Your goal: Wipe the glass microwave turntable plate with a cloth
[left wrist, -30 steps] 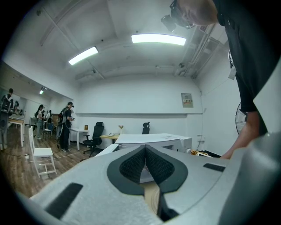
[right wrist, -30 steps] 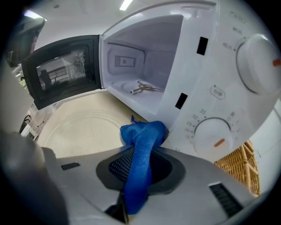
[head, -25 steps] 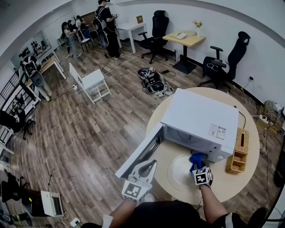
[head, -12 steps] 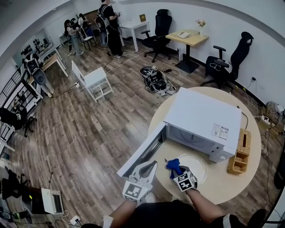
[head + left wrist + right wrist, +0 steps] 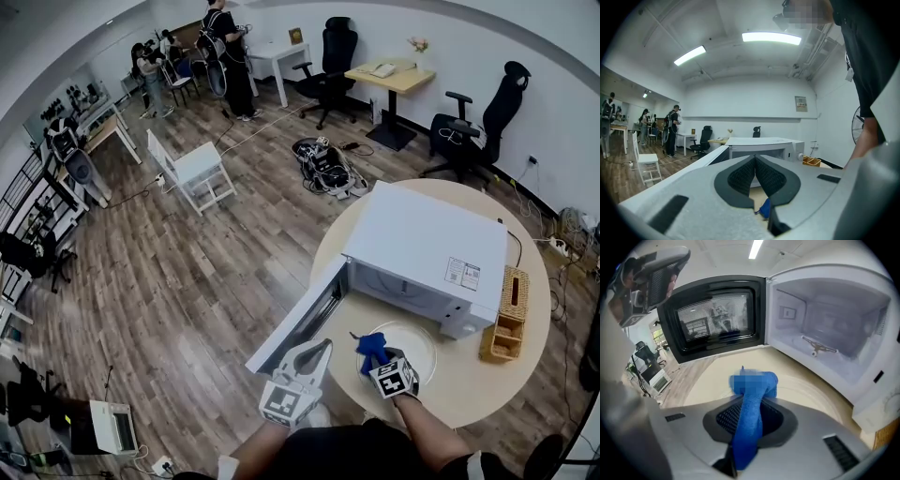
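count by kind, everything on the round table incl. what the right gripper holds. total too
microwave: 1
glass turntable plate: 1
wicker baskets: 2
blue cloth, in the right gripper: 1
Total: 5

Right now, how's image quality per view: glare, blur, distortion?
Head view: heavy fisheye, straight lines bow, corners go dark; the glass plate shows only as a faint rim. Left gripper view: ceiling lights blown out, black vignette round the edge. Right gripper view: microwave door window shows muddled bright patches; a mosaic patch sits over the blue cloth.
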`<state>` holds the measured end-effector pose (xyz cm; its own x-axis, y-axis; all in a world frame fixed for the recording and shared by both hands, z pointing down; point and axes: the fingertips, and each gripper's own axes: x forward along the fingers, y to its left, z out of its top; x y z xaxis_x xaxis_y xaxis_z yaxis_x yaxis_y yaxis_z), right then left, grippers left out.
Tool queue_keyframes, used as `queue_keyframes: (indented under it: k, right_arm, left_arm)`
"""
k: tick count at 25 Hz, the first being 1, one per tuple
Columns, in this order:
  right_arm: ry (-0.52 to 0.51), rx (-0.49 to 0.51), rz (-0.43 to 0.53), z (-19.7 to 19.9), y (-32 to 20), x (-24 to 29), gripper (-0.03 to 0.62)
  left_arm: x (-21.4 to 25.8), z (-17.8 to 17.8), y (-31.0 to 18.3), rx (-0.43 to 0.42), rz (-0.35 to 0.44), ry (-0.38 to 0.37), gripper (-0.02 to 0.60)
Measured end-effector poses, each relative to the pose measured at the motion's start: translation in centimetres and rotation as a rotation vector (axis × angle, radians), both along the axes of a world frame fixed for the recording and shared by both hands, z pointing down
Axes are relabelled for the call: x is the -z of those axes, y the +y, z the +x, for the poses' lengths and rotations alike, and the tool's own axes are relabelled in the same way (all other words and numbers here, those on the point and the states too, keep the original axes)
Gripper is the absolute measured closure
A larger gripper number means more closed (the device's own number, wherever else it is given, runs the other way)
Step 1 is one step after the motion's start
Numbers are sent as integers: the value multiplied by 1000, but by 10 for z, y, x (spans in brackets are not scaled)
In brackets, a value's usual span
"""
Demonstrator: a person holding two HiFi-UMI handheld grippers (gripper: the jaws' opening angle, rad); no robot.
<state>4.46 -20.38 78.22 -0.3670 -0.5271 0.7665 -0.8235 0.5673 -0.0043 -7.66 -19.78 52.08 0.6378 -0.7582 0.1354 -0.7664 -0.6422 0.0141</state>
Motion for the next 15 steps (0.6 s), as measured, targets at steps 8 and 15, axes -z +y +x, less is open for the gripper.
queue_keyframes:
  k: [8, 15]
  right_arm:
    - [29, -130, 28, 49, -2, 0, 530]
    - [92, -230, 22, 107, 3, -1, 530]
  left_arm:
    - [-1, 10, 2, -39, 8, -3, 575]
    - [-5, 13, 5, -52, -16, 4, 575]
